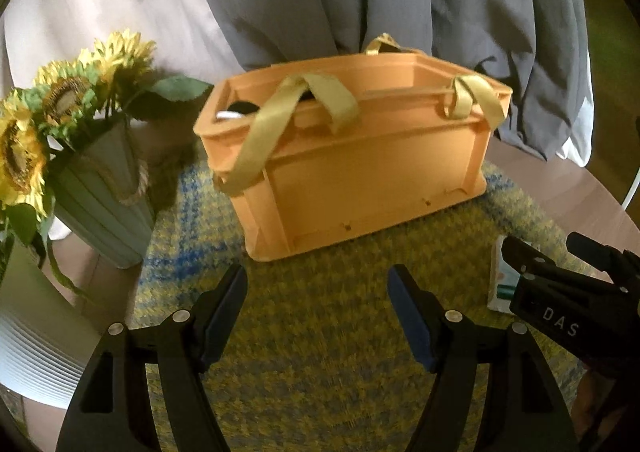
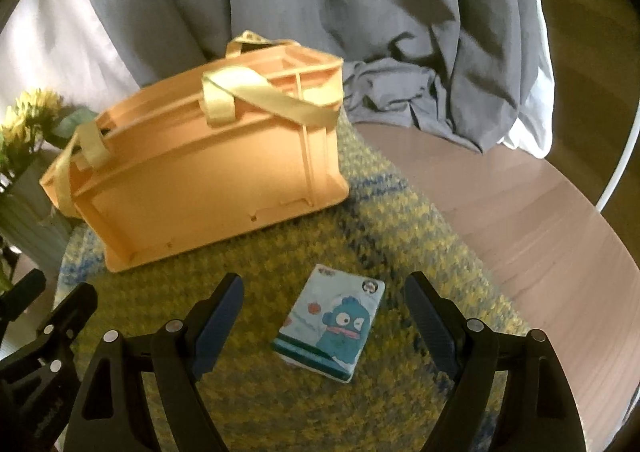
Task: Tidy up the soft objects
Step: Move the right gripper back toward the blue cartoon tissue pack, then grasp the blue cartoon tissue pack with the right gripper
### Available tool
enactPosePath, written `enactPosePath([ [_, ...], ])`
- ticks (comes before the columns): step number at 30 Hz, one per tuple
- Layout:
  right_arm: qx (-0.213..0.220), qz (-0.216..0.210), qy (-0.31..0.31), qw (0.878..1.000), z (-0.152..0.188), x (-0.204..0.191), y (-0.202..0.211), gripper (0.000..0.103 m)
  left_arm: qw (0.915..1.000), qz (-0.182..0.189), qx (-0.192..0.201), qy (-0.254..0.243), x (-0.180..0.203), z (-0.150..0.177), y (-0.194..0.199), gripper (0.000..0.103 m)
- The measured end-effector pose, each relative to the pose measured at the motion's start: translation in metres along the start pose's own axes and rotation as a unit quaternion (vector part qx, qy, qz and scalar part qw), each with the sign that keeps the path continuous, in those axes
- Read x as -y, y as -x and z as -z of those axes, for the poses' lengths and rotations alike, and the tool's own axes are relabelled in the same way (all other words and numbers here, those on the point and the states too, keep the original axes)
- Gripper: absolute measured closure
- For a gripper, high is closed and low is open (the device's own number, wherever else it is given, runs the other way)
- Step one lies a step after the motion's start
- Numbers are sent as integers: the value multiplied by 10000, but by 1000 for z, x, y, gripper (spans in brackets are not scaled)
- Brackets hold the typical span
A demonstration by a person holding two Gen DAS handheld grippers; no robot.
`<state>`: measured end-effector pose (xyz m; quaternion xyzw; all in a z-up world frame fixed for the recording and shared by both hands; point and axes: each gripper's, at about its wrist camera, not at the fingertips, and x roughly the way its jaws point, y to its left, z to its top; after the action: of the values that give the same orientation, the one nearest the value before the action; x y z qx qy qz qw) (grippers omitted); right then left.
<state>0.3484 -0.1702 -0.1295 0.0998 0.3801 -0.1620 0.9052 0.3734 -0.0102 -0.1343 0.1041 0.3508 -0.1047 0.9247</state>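
Observation:
An orange plastic crate [image 1: 360,168] with yellow ribbon handles [image 1: 276,120] stands on a yellow-blue woven mat [image 1: 320,332]; a dark round thing with a white edge [image 1: 240,111] shows inside its left end. The crate also shows in the right wrist view [image 2: 200,176]. A small pale-blue tissue pack [image 2: 332,326] with a cartoon face lies flat on the mat [image 2: 280,404], between the fingers of my open right gripper [image 2: 326,288]. My left gripper [image 1: 318,276] is open and empty, just in front of the crate. The right gripper also shows at the left wrist view's right edge [image 1: 568,288], over the pack [image 1: 500,280].
A pale ribbed vase of sunflowers [image 1: 60,124] stands left of the crate. Grey cloth [image 2: 320,12] hangs behind the crate and bunches on the round wooden table [image 2: 540,212] at right. A white ribbed object [image 1: 32,352] sits at the near left.

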Motion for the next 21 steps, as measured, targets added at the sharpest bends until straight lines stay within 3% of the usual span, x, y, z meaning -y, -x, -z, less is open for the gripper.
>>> enactPosePath([
  [17,-451,91,117,9989,16,-4,-28,21,9988,69,-467,-157,12,18,-29,30],
  [21,-489,54,188,9986,18,-4,-32,35,9984,65,-536,-163,16,21,-32,30],
])
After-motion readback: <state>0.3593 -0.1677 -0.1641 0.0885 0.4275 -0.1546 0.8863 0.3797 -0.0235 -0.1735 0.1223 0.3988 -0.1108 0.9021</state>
